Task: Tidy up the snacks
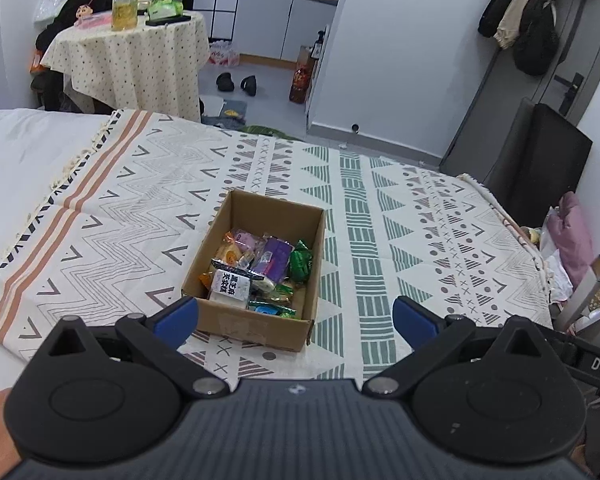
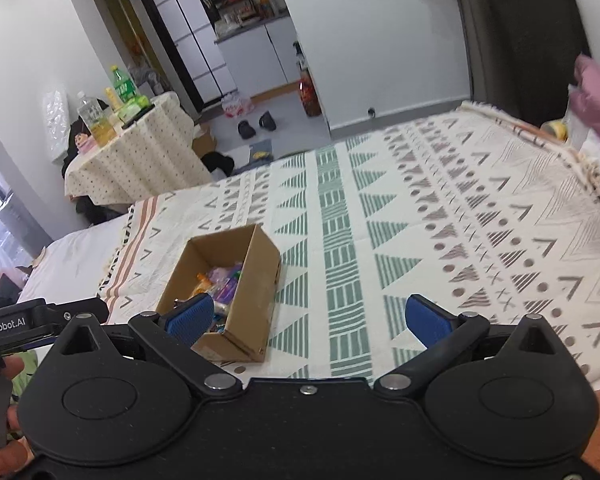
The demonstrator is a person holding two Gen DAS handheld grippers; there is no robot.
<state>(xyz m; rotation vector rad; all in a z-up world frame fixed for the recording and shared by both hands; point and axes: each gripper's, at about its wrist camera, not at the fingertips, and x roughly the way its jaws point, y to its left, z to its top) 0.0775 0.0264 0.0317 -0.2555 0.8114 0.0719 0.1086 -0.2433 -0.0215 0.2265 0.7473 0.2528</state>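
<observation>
Both grippers — left (image 1: 296,322), right (image 2: 314,320) — gape empty above the snack-filled cardboard box (image 1: 220,322).

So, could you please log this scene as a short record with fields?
surface: patterned blanket on a bed
container: open cardboard box on the blanket
contents: wrapped snacks, piled inside the box
loose snacks on blanket: none visible
left gripper: open, holding nothing, just short of the box
right gripper: open, holding nothing, box at its left finger
</observation>
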